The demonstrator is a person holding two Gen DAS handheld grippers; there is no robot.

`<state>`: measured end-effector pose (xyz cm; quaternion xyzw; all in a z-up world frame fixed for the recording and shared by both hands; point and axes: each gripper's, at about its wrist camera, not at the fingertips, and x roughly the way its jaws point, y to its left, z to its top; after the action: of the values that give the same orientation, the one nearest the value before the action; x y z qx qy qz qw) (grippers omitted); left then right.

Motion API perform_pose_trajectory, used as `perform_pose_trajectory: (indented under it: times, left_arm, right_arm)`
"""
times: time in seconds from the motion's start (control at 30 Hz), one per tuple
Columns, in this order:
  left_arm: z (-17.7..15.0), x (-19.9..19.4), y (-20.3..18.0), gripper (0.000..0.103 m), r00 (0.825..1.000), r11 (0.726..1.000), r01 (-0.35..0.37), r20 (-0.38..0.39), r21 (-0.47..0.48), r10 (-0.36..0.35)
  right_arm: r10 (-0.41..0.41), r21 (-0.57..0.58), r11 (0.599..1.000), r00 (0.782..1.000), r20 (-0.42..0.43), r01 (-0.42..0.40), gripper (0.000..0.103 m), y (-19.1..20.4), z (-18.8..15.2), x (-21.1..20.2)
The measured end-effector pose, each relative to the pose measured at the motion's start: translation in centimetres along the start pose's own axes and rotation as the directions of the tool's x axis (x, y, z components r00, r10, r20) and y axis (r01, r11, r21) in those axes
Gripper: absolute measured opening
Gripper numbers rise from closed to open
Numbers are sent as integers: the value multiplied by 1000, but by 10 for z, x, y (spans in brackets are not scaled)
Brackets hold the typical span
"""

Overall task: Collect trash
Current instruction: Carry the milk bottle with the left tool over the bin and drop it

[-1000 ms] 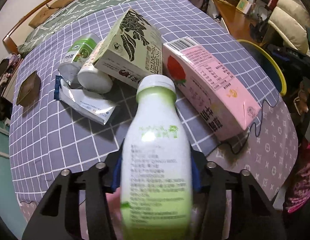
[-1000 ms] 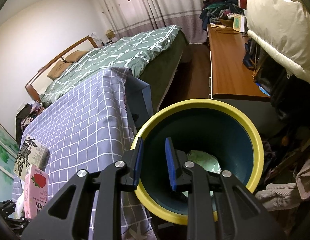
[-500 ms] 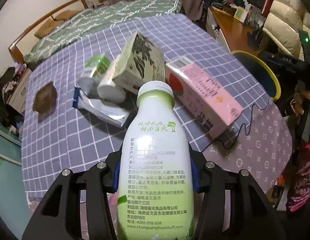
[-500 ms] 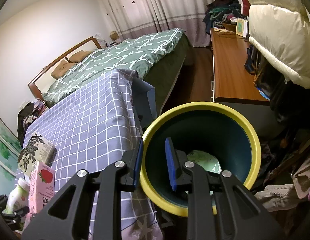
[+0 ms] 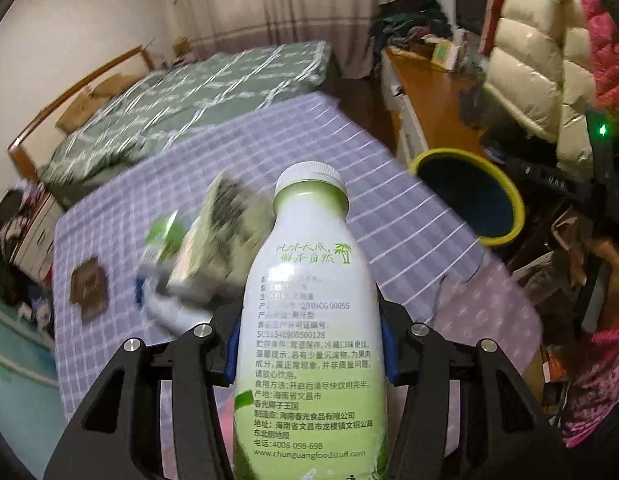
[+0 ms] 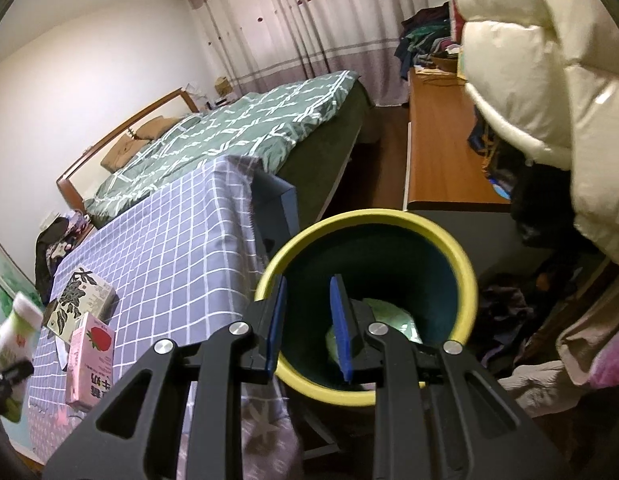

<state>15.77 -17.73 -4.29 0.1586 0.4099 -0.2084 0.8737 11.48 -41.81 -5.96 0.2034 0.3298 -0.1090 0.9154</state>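
Once low over table, bottle (image 5: pixel 309 320) higher.

Bottle's (image 5: pixel 309 344) base runs off the bottom edge; cartons (image 5: pixel 217 240) mid-table (image 5: pixel 409 216) smear into blur.

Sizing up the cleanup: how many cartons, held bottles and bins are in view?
Cartons: 2, a floral carton and a pink carton
Held bottles: 1, the bottle in the left tool
Bins: 1, the bin
Total: 4
The blurred pile is not counted.
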Motion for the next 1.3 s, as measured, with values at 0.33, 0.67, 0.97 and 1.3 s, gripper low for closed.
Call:
perform_pose_trajectory:
  times: [0.33, 0.67, 0.97, 1.3]
  left_arm:
    - [88, 46, -103, 51, 988, 976, 152, 16, 158, -156]
    - [136, 125, -201, 51, 962, 933, 271, -85, 238, -258]
    - [154, 150, -219, 84, 964, 944, 266, -28, 195, -266]
    - [132, 29, -110, 94, 918, 960, 270, 280, 72, -279]
  right_arm:
    - [-74, 60, 996, 997, 16, 73, 22, -52, -15, -21]
    - [-124, 101, 987, 992, 9, 122, 22, -84, -20, -24]
    - [-131, 102, 986, 991, -9, 131, 25, -79, -18, -17]
    - [-91, 75, 993, 996, -11, 92, 27, -57, -23, -18]
